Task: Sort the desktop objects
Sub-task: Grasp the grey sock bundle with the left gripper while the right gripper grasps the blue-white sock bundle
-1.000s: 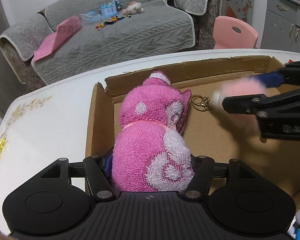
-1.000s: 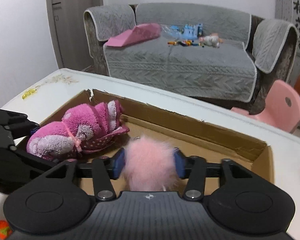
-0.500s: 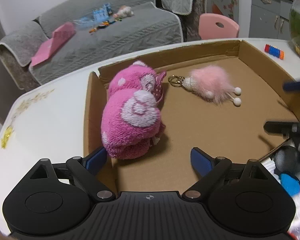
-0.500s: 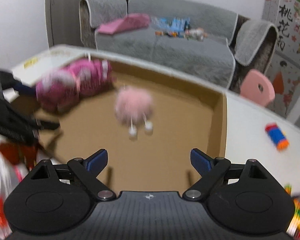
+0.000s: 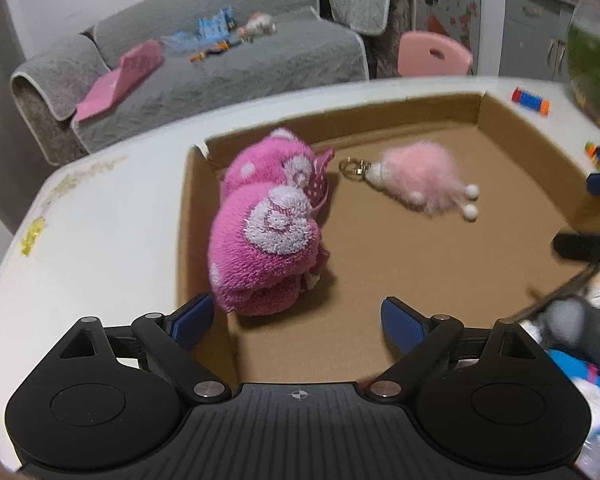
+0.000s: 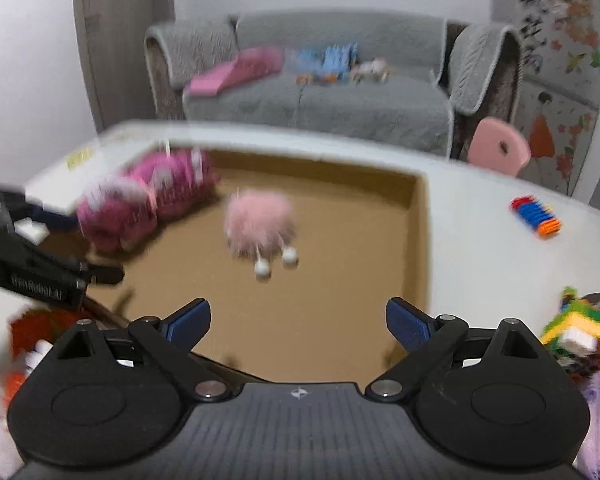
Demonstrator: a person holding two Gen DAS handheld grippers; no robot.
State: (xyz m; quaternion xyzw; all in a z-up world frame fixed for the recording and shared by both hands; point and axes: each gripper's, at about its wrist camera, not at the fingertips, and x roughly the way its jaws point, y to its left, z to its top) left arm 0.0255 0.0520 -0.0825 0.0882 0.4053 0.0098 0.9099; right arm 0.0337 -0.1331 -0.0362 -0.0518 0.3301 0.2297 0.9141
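Observation:
A brown cardboard box (image 5: 340, 120) lies open on the white table (image 5: 100, 220). Inside it, a pink towel plush (image 5: 264, 236) lies on its side at the left wall. A pale pink fluffy keychain (image 5: 420, 176) with a gold ring rests on the box floor to its right. My left gripper (image 5: 296, 316) is open over the near edge of the box, just short of the plush, holding nothing. In the blurred right wrist view, the jaws of my right gripper (image 6: 298, 318) are opening with nothing between them, and the keychain (image 6: 258, 220) and the plush (image 6: 148, 200) lie beyond.
A blue and orange toy (image 6: 536, 216) lies on the table right of the box (image 6: 414, 240). Coloured building blocks (image 6: 576, 328) sit at the right. A heap of soft toys (image 5: 580, 340) sits before the box. A grey sofa and a pink chair stand behind the table.
Both grippers opened, released their toys and drew back from the box. The plush tipped from upright onto its side. The keychain now lies on the box floor.

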